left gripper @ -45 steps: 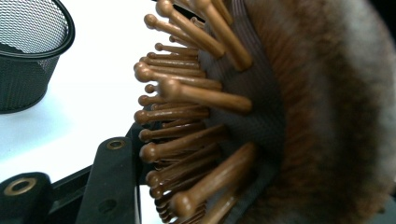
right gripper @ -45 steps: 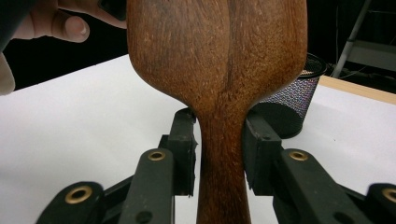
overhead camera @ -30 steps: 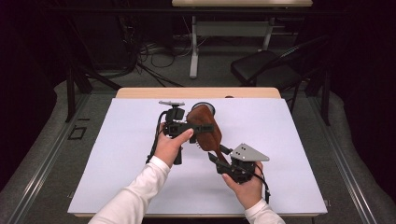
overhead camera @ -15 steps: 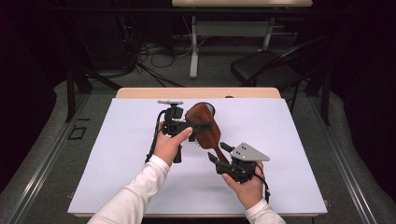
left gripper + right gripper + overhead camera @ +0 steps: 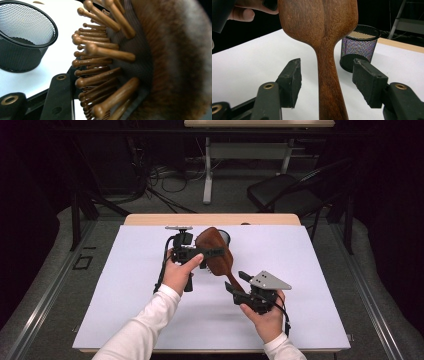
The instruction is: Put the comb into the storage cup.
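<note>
While the right gripper point(image 5: 325, 82) has its jaws spread wide, the wooden hairbrush point(image 5: 216, 254) handle runs up between them with a clear gap to each pad, no contact on either side. Same gripper in the high view point(image 5: 239, 284): handle end sits at the jaw opening, held by the person's right hand point(image 5: 264, 320) low on the table's near right. Left gripper point(image 5: 207, 254) is clamped across the brush head; in the left gripper view one black jaw lies against the bristle side, the wooden ball-tipped pins point(image 5: 100, 65) crowd right up to the lens, the other jaw is hidden behind the head. Left hand point(image 5: 177, 272) grips that tool mid-table, white sleeve point(image 5: 140, 330) coming in from the bottom. Brush is off the surface, tilted, head toward the far side, handle sloping down toward the near right. Black mesh cup point(image 5: 360, 46) stands upright on the white table cover point(image 5: 125, 295) just behind the brush head, apart from it; also seen at upper left in the left gripper view point(image 5: 25, 37). Wood table edge point(image 5: 150, 219) shows along the far side of the cover.
</note>
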Demonstrator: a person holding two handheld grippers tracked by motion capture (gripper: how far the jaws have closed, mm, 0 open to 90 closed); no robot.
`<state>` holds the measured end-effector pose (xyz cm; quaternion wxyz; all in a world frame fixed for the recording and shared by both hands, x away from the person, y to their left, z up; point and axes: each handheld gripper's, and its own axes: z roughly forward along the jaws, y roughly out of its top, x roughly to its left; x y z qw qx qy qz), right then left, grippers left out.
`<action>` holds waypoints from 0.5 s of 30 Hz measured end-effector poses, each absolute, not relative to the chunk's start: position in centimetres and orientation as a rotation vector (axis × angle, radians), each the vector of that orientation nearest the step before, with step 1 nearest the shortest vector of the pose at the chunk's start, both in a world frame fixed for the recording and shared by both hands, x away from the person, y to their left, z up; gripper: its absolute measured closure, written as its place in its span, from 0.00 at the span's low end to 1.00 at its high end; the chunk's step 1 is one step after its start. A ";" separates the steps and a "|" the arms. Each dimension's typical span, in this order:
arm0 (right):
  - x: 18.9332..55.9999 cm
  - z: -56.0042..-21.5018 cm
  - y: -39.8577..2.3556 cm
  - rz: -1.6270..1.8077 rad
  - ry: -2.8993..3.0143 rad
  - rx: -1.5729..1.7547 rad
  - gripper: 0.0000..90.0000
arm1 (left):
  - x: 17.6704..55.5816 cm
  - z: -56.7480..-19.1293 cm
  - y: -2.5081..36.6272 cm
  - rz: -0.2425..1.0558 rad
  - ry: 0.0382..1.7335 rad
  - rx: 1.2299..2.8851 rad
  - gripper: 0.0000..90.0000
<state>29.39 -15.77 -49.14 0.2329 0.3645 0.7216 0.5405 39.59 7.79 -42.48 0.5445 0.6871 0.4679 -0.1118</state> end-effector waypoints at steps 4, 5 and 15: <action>29.4 -49.0 -15.8 1.486 1.977 0.992 0.41 | 39.8 -42.5 7.9 -0.258 1.107 1.627 0.54; 29.4 -49.0 -15.8 1.486 1.977 0.992 0.41 | 39.8 -42.5 7.9 -0.258 1.107 1.627 0.54; 29.5 -48.6 -15.7 1.477 2.012 0.965 0.40 | 40.1 -42.5 8.4 -0.242 1.110 1.610 0.53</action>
